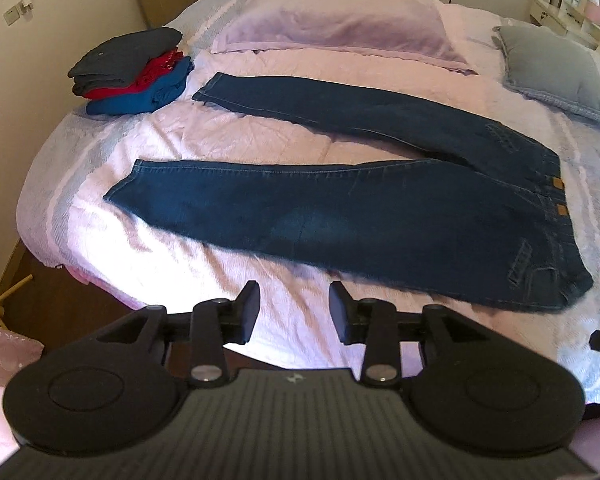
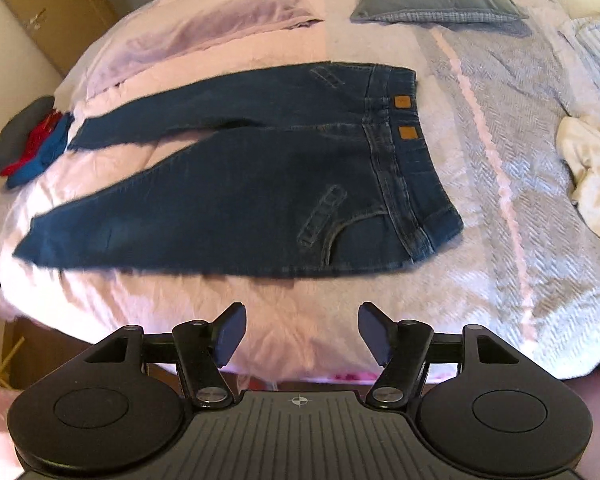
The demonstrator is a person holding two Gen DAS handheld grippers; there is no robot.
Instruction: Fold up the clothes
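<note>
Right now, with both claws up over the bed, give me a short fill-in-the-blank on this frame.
1. The jeans lie spread on the ____.
2. Both the left claw and the right claw hold ____.
3. The folded stack has a ____ garment on the bottom.

Missing words: bed; nothing; blue

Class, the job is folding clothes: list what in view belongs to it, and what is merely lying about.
Job: jeans spread flat; folded stack; crumpled white garment.
Lying about: lilac pillow; grey cushion; bed cover.
</note>
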